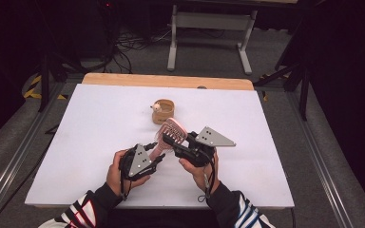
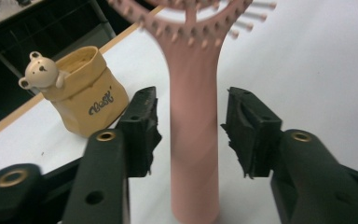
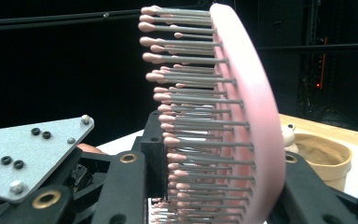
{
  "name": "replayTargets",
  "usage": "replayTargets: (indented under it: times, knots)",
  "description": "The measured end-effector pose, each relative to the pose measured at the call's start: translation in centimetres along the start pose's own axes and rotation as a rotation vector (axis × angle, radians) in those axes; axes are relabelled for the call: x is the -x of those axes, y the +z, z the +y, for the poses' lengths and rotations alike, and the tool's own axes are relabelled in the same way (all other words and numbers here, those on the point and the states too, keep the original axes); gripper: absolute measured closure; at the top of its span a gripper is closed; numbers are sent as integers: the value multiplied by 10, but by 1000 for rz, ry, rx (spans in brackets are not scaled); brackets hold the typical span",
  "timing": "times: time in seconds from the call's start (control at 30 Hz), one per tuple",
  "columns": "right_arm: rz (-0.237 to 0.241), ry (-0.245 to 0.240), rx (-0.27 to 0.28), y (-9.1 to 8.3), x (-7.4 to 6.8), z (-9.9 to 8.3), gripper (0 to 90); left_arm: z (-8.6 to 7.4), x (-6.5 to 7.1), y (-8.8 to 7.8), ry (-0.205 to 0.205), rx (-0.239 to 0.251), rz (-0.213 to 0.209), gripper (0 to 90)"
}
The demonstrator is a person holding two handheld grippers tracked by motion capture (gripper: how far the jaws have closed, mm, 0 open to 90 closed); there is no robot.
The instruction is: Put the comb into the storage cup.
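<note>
Pink hairbrush (image 1: pixel 170 134) is held above the surface (image 1: pixel 90 142), just on the person's side of the bear cup (image 1: pixel 163 110). Right tool (image 1: pixel 179 145) pinches its bristled head; left tool (image 1: pixel 158 159) stands spread around the handle, pads clear. Handover looks done; placing into the cup remains, I judge.

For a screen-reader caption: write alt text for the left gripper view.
A pink hairbrush handle stands between the left gripper's open black jaws, a gap on each side. A tan bag-shaped cup with a bear figure stands behind on the white table.
</note>
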State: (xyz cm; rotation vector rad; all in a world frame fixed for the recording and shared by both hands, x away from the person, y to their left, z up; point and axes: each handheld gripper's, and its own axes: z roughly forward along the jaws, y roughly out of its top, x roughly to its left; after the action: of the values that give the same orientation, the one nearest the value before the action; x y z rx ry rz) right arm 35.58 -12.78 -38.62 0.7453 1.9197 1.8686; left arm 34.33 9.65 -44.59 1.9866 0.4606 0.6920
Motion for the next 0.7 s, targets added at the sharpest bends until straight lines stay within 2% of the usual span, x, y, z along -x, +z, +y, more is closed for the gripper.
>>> replayTargets:
  times: [0.13, 0.3, 0.43, 0.47, 0.5, 0.7]
  knots:
    - [-15, -15, 10, -5, 2, 3, 634, -1, -3, -4, -8, 3, -19, 407]
    - [-31, -33, 17, -10, 5, 6, 634, -4, -7, -7, -10, 6, -25, 324]
    - [-38, -43, 20, -13, 6, 7, 634, -8, -10, -9, -8, 7, -30, 269]
    - [-48, -52, 25, -15, 8, 8, 634, -10, -12, -10, -20, 16, -49, 246]
    - [-48, -55, 29, -16, 8, 9, 634, -11, -13, -11, -13, 14, -49, 234]
    - [-61, -70, 41, -21, 10, 12, 634, -17, -19, -19, -26, 27, -69, 187]
